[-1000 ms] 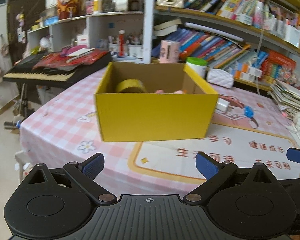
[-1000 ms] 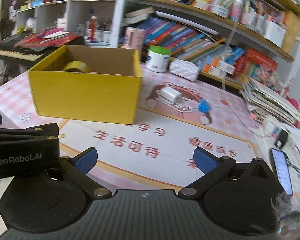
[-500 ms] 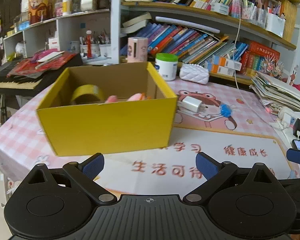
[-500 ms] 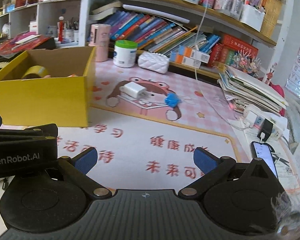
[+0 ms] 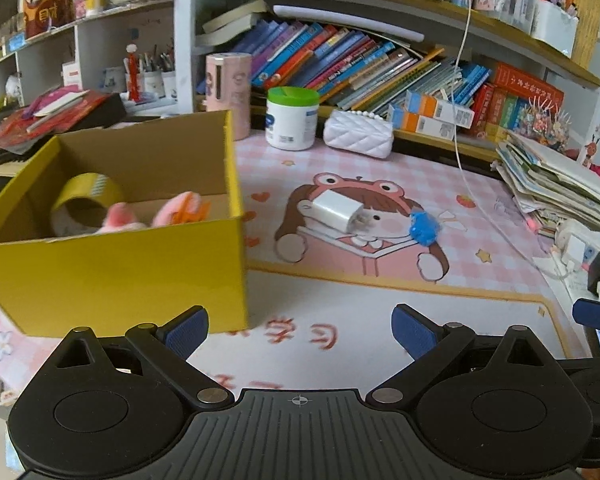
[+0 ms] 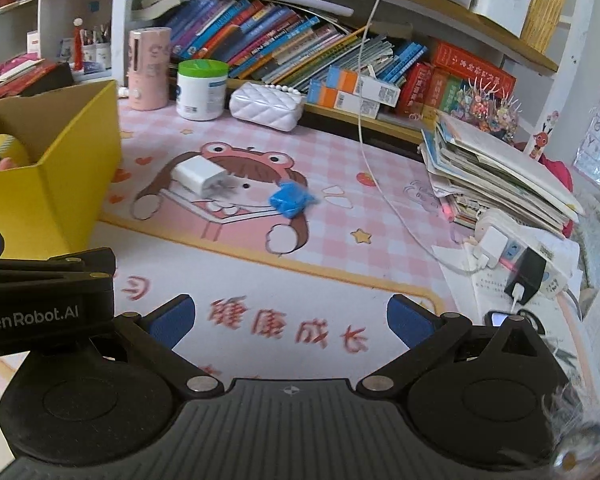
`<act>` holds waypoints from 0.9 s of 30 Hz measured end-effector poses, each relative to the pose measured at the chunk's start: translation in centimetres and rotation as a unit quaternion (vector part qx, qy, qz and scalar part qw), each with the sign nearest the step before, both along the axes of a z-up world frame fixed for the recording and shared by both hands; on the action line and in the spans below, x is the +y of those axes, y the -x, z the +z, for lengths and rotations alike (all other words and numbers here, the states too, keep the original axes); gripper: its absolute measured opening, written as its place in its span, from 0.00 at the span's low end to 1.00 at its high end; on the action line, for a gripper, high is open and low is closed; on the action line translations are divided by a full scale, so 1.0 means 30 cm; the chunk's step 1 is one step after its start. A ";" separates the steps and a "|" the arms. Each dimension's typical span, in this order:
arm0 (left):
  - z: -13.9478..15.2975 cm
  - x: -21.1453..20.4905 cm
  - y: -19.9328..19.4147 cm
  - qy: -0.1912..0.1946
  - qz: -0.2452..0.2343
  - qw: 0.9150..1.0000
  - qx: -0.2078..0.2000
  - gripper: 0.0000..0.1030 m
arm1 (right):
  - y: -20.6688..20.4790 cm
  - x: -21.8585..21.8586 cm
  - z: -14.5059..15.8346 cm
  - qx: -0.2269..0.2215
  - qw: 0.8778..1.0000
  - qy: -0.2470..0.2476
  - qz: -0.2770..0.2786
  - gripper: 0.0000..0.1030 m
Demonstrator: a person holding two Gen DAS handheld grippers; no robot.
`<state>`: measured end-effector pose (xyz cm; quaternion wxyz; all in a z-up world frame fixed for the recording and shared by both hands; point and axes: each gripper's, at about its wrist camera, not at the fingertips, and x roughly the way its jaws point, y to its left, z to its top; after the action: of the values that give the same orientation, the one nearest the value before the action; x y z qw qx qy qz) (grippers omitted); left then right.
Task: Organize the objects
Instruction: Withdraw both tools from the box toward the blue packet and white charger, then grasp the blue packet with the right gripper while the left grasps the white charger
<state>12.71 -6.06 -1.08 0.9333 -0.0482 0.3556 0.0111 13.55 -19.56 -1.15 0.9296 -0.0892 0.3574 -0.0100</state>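
A yellow cardboard box (image 5: 116, 272) stands on the pink mat at the left; it also shows in the right wrist view (image 6: 56, 184). Inside lie a roll of yellow tape (image 5: 86, 200) and pink plush items (image 5: 172, 212). A white charger plug (image 5: 336, 210) and a small blue object (image 5: 423, 230) lie on the mat's cartoon picture; both also show in the right wrist view, the plug (image 6: 198, 174) and the blue object (image 6: 290, 199). My left gripper (image 5: 300, 328) is open and empty, low over the mat's front. My right gripper (image 6: 290, 322) is open and empty, beside it to the right.
A green-lidded white jar (image 5: 292, 118), a pink cylinder (image 5: 228, 88) and a white quilted purse (image 5: 358, 138) stand at the back below bookshelves. A stack of papers (image 6: 500, 168), a power strip with chargers (image 6: 512, 256) and a hanging white cable (image 6: 364, 120) crowd the right side.
Both grippers have swung to the right: the yellow box has slid toward the left of both views and the plug and blue object are now nearer the centre. Both stay open.
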 end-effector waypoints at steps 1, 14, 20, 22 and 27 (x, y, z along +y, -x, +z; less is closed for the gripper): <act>-0.001 -0.014 -0.016 0.000 0.001 1.000 0.001 0.97 | -0.017 -0.015 0.000 0.000 1.000 0.000 0.001 1.00; -0.002 -0.174 -0.183 -0.018 0.006 1.000 -0.004 0.96 | -0.202 -0.184 -0.023 0.002 0.998 -0.036 0.043 0.98; 0.001 -0.208 -0.253 -0.027 0.018 0.999 -0.007 0.96 | -0.288 -0.215 -0.057 -0.003 0.995 -0.053 0.080 0.88; 0.002 -0.212 -0.271 -0.031 0.024 0.999 -0.007 0.96 | -0.325 -0.220 -0.075 -0.005 0.994 -0.060 0.094 0.84; 0.013 -0.210 -0.310 -0.046 0.039 0.998 -0.009 0.96 | -0.440 -0.214 -0.125 -0.010 0.991 -0.071 0.115 0.76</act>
<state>22.03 -12.36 -0.68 0.9367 -0.0194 0.3439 0.0628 26.76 -25.99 -4.89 0.9320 -0.0632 0.3358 0.1211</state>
